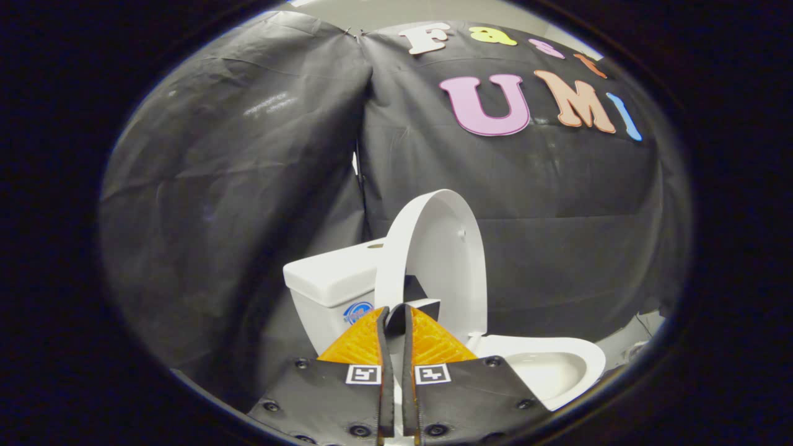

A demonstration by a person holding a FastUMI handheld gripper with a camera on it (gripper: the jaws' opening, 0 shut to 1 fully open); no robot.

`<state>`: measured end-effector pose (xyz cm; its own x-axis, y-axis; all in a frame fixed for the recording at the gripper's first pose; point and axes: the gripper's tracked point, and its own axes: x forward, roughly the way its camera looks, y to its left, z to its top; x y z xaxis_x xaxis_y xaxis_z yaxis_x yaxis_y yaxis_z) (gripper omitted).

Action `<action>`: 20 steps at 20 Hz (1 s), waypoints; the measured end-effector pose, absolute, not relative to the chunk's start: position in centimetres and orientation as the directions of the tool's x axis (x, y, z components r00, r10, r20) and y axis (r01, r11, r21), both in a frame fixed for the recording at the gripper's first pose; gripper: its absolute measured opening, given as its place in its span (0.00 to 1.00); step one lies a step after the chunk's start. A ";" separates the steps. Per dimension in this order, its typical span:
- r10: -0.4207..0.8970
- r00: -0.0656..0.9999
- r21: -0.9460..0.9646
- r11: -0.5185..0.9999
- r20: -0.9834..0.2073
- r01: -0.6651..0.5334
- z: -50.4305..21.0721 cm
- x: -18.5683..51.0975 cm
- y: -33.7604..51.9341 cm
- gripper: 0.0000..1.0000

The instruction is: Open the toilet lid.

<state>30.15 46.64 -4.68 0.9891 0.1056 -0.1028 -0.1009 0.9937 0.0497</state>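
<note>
While tongs (396, 313) nearly meet, raised lid (443, 260) hides part of tank (331, 279).

A: How does the gripper (396, 313) stand?

B: It points forward and a little upward, its two fingers (362, 344) running side by side up from the bottom of the gripper view.

A: Are the fingers apart?

B: Hardly. Only a thin, dark slit runs between them, and the tips come almost together at the top.

A: What do the fingers look like?

B: Each has an orange, ribbed pad near the tip and a black plate with screws below it. A small square black-and-white marker sits on each plate.

A: Do they press on anything?

B: Nothing shows in the slit between them; the pads look bare.
</note>
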 end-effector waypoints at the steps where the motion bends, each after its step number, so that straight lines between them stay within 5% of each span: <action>1: 0.113 0.988 0.048 0.993 -0.106 -0.108 -4.7 30.4 47.2 0.06; 17: 0.111 0.988 0.040 0.993 -0.108 -0.107 -4.6 30.6 47.8 0.06; 20: 0.150 0.982 0.065 0.988 -0.113 -0.143 -5.1 30.7 48.5 0.15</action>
